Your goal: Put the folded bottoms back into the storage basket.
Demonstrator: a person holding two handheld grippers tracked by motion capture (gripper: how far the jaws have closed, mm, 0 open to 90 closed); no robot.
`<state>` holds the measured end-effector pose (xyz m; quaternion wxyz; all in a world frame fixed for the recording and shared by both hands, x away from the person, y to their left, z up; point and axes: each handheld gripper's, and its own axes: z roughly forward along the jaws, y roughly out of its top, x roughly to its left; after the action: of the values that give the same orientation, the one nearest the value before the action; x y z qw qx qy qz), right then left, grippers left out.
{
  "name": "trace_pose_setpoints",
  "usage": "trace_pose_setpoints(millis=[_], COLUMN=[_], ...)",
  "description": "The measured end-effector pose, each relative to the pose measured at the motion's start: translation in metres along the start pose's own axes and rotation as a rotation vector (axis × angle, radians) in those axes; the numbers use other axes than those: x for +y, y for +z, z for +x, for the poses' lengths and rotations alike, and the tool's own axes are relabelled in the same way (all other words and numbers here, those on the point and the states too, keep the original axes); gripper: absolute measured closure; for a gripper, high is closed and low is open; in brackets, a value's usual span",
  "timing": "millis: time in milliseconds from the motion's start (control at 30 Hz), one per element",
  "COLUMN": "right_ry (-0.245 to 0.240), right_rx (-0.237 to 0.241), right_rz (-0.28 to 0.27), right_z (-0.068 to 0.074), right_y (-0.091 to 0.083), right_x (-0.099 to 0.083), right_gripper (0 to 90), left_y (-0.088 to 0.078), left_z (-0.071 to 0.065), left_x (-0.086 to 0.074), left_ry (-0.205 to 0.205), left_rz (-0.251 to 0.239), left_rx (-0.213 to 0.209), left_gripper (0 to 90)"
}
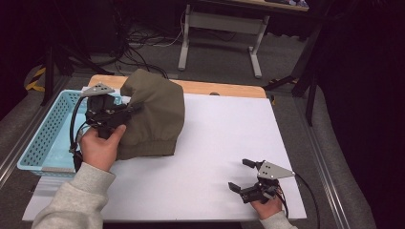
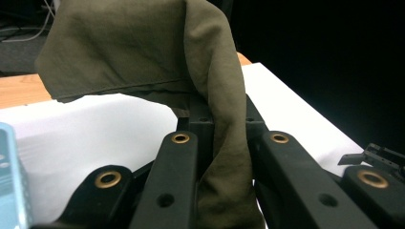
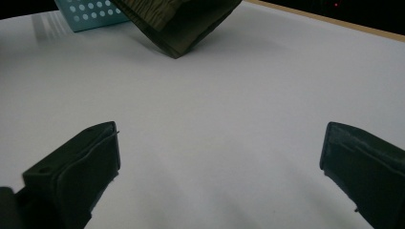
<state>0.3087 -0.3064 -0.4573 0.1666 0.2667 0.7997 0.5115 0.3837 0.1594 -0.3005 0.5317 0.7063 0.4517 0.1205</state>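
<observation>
An olive-green garment (image 1: 154, 117) hangs lifted over the left half of the white table cover (image 1: 224, 143), its lower hem still resting on the cover. My left gripper (image 1: 125, 110), held in a hand with a grey sleeve, is shut on a fold of the cloth. In the left gripper view the garment (image 2: 143, 47) drapes upward from between the black jaws, a strip of it (image 2: 229, 162) pinched there. My right gripper (image 1: 241, 175) rests low at the front right, jaws wide apart and empty. In the right gripper view a corner of the garment (image 3: 181, 24) hangs far ahead.
A light blue perforated basket (image 1: 45, 136) sits at the table's left edge, close behind my left hand. The wooden table edge (image 1: 224, 89) runs along the back. Beyond it stand a white desk frame (image 1: 219, 28) and floor cables (image 1: 138, 47).
</observation>
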Motion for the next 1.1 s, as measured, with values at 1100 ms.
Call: trace_pose_setpoints(millis=[1100], right_ry=[0.001], right_rx=[-0.003], right_rz=[0.003], right_z=[0.0], right_y=[0.0], right_x=[0.0], right_gripper=[0.5], left_y=[-0.061], left_z=[0.029], left_x=[0.007], left_ry=[-0.031], left_rz=[-0.072], left_rx=[0.062], left_gripper=[81.9])
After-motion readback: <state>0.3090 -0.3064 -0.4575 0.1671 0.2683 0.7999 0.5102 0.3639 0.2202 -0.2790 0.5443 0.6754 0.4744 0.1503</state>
